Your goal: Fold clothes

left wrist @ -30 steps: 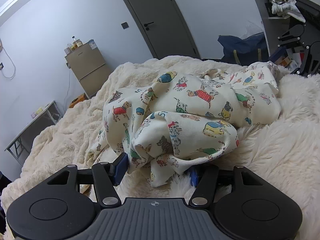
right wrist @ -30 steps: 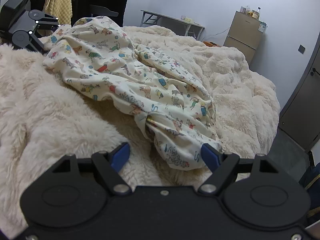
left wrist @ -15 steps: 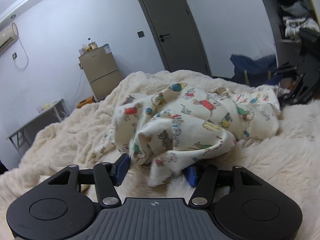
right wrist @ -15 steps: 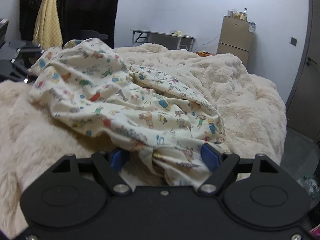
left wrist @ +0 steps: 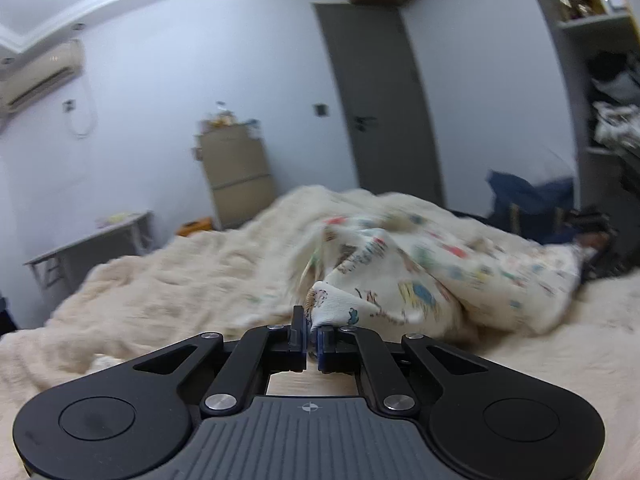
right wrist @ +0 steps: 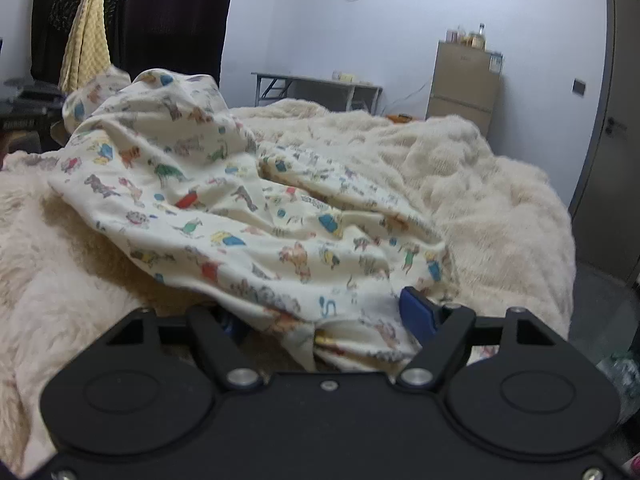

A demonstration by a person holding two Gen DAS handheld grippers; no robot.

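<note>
Lying crumpled on the fluffy bed (right wrist: 500,184), the printed garment (right wrist: 224,216) has one corner clenched in the left hand-held gripper (left wrist: 311,338), probably to spread it; the right hand-held gripper (right wrist: 324,320) is closing around its hem, not yet pinching.

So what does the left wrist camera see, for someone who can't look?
The left gripper pinches a corner of a cream garment printed with cartoon dogs, lifting it off a fluffy cream blanket. Behind are a grey door and a small beige fridge.
</note>
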